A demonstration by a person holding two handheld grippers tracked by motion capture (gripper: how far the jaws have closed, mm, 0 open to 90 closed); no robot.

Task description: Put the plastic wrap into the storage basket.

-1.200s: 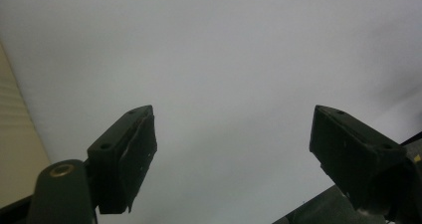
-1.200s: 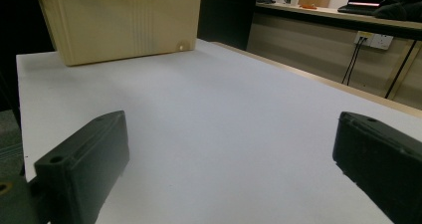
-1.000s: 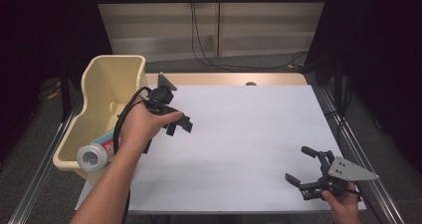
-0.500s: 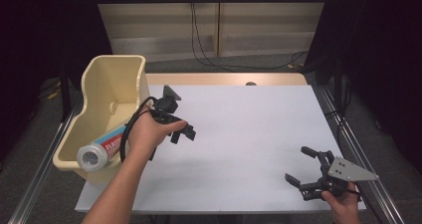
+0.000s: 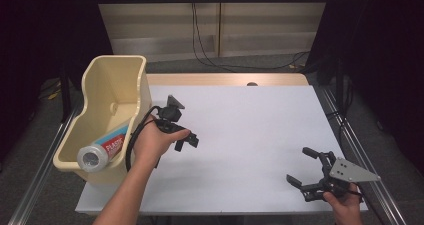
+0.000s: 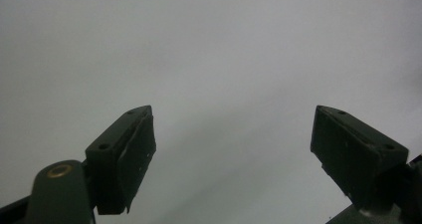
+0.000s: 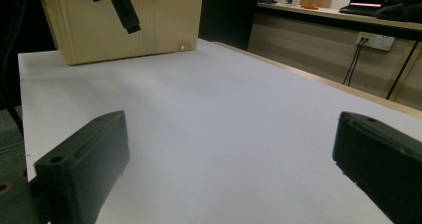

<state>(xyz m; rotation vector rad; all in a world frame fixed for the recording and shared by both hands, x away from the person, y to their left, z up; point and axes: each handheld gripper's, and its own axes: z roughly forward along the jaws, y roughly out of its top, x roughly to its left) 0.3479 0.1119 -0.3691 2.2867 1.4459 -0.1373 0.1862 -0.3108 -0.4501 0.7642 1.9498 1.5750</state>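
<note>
Cream plastic basin point(image 5: 111, 92), standing on the left edge of the counter point(image 5: 250, 130), is seen from the high view to hold a cylindrical container point(image 5: 102, 149) lying on its side, its round end turned toward the near rim. A red-and-blue label is carried on the container; part of a word in white capitals is visible, but it cannot be read with certainty. The counter is covered by a plain white sheet, with a strip of pale wood exposed along its far edge and metal rails running down both sides. Behind it, a pale panelled wall is shown with dark cables hanging from a socket, and black curtains close the room at left and right. The left tongs point(image 5: 186, 141) are held above the sheet just beside the basin, gripped by the left hand point(image 5: 152, 145); in the left gripper view point(image 6: 231, 157) the jaws are shown spread wide with nothing between them, over blank white surface. The right tongs point(image 5: 306, 168) are held low at the near right corner by the right hand point(image 5: 342, 205), likewise released and empty. In the right gripper view point(image 7: 229, 164) the basin's ribbed wall is seen across the sheet, with a wall socket at far right.
</note>
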